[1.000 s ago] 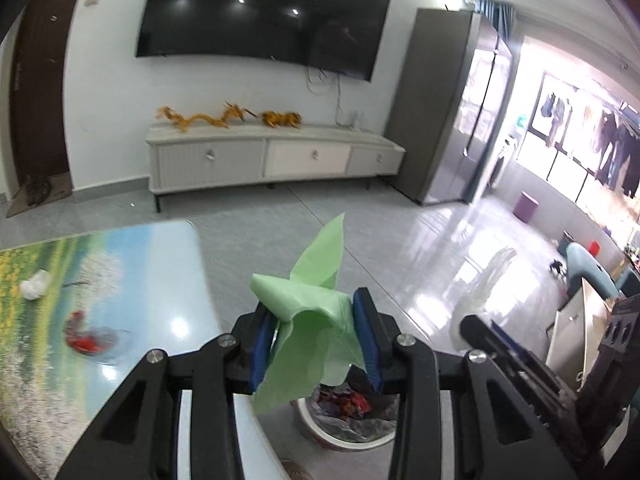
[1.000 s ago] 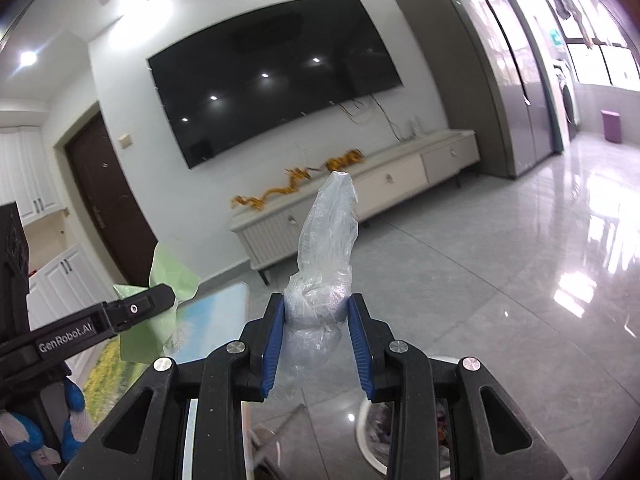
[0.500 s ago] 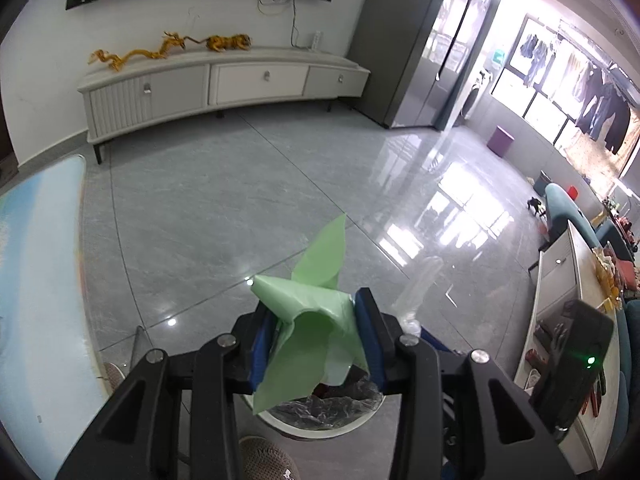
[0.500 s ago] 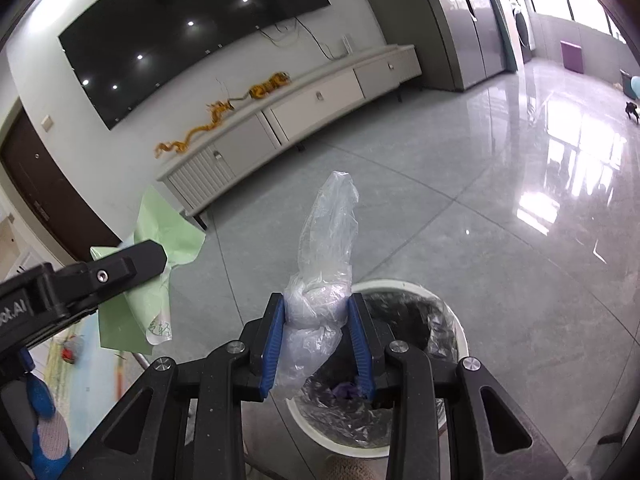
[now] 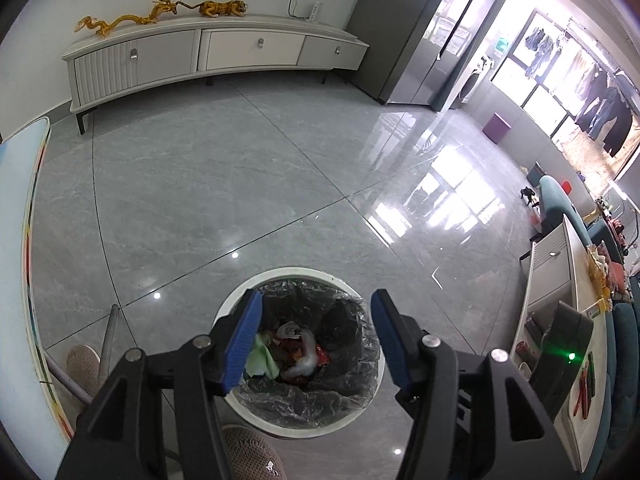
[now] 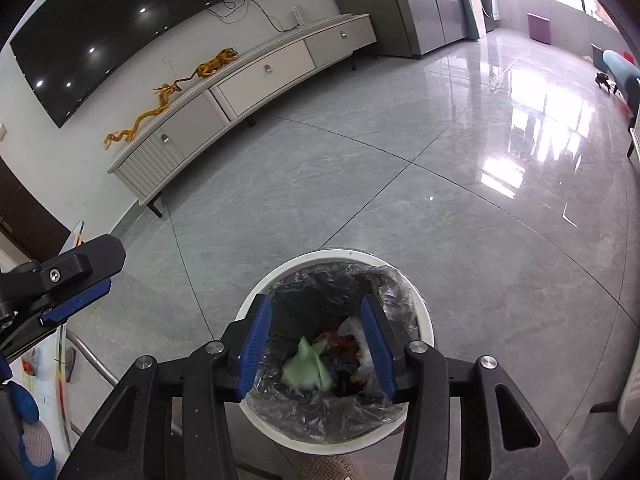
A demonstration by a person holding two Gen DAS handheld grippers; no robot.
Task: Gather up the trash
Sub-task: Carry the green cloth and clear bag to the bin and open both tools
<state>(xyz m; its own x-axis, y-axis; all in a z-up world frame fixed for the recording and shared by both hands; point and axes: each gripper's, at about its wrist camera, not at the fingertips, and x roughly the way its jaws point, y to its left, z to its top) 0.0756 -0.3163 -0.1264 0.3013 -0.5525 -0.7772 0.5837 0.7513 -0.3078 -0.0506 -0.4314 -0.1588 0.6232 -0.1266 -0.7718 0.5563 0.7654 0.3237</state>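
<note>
Grey glossy floor tiles (image 5: 208, 184) fill the room, windows (image 5: 560, 68) at two o'clock throwing bright glare across them. Along the white wall (image 6: 132, 80) at twelve o'clock runs a low pale cabinet (image 5: 208, 52) — golden dragon figures (image 5: 160, 12) on top — beneath a dark wall-mounted television (image 6: 120, 20). A tall grey cupboard (image 5: 404, 32) stands right of it.

A long white cabinet (image 5: 208, 56) stands against the far wall, with golden dragon figures (image 5: 160, 12) on top and a dark television (image 6: 120, 28) above it. Right of the cabinet stands a tall grey fridge (image 5: 416, 28).
</note>
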